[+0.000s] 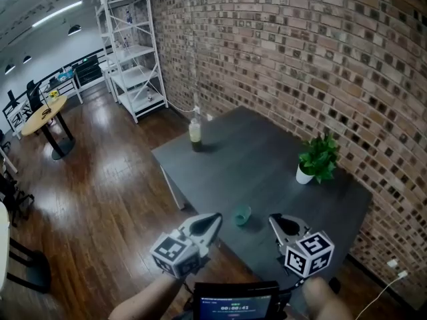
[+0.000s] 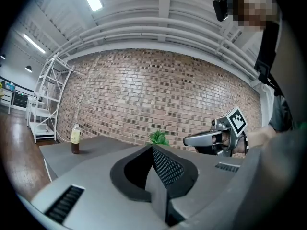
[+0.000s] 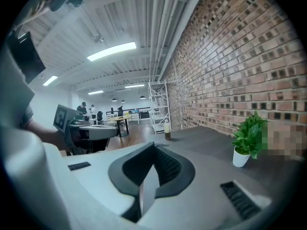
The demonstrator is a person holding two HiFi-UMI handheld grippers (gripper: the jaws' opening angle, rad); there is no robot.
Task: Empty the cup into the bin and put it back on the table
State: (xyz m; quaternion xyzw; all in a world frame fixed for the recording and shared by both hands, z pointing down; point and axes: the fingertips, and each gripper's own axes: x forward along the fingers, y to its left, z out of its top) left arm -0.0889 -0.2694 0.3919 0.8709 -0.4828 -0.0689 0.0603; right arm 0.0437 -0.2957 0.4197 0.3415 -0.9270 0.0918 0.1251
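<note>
A small green cup (image 1: 241, 215) stands upright near the front edge of the dark grey table (image 1: 267, 159). My left gripper (image 1: 213, 220) hangs just left of the cup, off the table edge, jaws shut and empty. Just right of the cup, my right gripper (image 1: 275, 221) hovers over the table, also shut and empty. The cup lies between the two tips, touching neither. In the left gripper view the jaws (image 2: 153, 150) meet, and the right gripper (image 2: 206, 139) shows beyond. The right gripper view shows closed jaws (image 3: 154, 147) and the left gripper (image 3: 93, 131). No bin is in view.
A bottle (image 1: 195, 135) with yellowish liquid stands at the table's far corner. A potted plant (image 1: 317, 157) sits by the brick wall (image 1: 300, 45). A white shelf rack (image 1: 133, 52) and a round wooden table (image 1: 43, 115) stand farther off on the wood floor.
</note>
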